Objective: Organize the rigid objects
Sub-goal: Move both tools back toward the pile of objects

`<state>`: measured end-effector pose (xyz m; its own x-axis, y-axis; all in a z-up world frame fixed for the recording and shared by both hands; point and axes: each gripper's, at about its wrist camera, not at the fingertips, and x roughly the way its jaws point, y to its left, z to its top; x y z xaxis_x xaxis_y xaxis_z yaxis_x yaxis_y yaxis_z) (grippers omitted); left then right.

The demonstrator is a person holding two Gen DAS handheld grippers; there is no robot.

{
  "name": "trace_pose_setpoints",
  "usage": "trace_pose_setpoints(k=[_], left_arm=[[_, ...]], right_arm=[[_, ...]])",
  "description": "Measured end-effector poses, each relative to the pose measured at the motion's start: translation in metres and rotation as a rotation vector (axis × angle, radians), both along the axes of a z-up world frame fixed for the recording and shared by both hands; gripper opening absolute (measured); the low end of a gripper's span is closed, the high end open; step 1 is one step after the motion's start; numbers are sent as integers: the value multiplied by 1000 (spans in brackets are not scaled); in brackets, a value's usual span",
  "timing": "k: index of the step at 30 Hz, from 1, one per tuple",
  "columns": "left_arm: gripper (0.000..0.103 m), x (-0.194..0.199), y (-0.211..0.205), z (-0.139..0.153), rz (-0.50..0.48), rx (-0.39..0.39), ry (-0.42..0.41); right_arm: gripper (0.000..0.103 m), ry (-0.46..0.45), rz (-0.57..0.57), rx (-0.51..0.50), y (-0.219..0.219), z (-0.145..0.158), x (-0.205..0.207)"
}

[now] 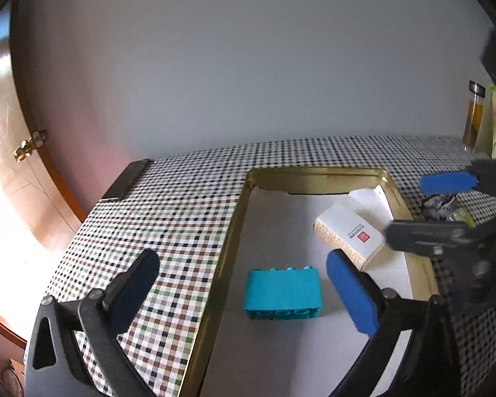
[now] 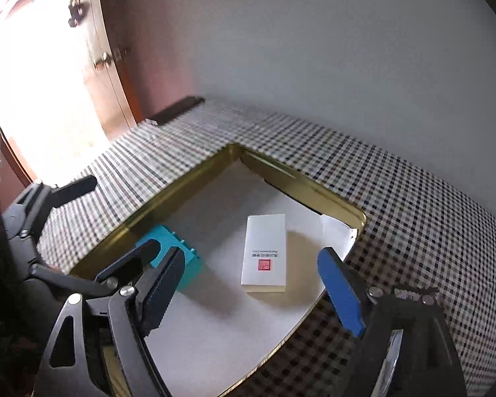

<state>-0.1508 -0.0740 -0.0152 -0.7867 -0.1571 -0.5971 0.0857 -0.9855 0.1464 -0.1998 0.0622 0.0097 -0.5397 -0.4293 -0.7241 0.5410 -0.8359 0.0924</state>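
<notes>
Your tabletop [image 1: 168, 211] is covered in a woven-looking checked cloth, matt and finely textured. On it sits a tray [image 1: 229, 231] of brass-coloured metal whose rim has a soft sheen; its floor is lined with smooth, matt white paper [image 2: 215, 324]. Inside, the teal block [image 1: 282, 292] looks like moulded plastic, smooth with a slight satin finish. The white box [image 2: 264, 251] appears to be smooth matt card with a rougher tan side. Your left tongs [image 1: 248, 292] and right tongs [image 2: 253, 292] are matt black plastic with shiny metal rivets and matt blue pads [image 1: 352, 294]. A glossy varnished wooden door [image 1: 3, 165] carries a polished brass latch [image 1: 29, 145].
</notes>
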Motion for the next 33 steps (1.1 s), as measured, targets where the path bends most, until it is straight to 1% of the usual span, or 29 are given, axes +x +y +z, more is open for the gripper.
trace_pose_setpoints(k=[6,8,11,15,16,18,20,21,26,29,33], left_arm=[[102,17,4,0,4,47,41],[102,24,12,3,-4,57,54],[102,33,28,5,-24,68,76],[102,48,59,8,-76,81,104],[102,52,70,8,-93,80,110],[102,58,85,8,-117,74,122],[102,66,102,8,-141,73,147],[102,70,113,7,-160,71,154],[102,80,154,-1,-256,47,154],[102,83,176,-8,-298,9,145],[102,82,194,-18,-348,4,129]], right_arm=[[84,50,-35,-92,34,5,31],[84,68,-61,-126,54,6,43],[85,106,-124,-157,84,6,61],[86,162,-245,-207,131,1,87],[89,178,-285,-211,143,-1,93],[91,202,-347,-210,160,-7,104],[91,228,-416,-198,179,-14,116],[91,234,-433,-195,187,-16,120],[91,267,-535,-184,214,-33,133],[91,259,-561,-171,224,-41,137],[91,238,-564,-174,229,-53,136]])
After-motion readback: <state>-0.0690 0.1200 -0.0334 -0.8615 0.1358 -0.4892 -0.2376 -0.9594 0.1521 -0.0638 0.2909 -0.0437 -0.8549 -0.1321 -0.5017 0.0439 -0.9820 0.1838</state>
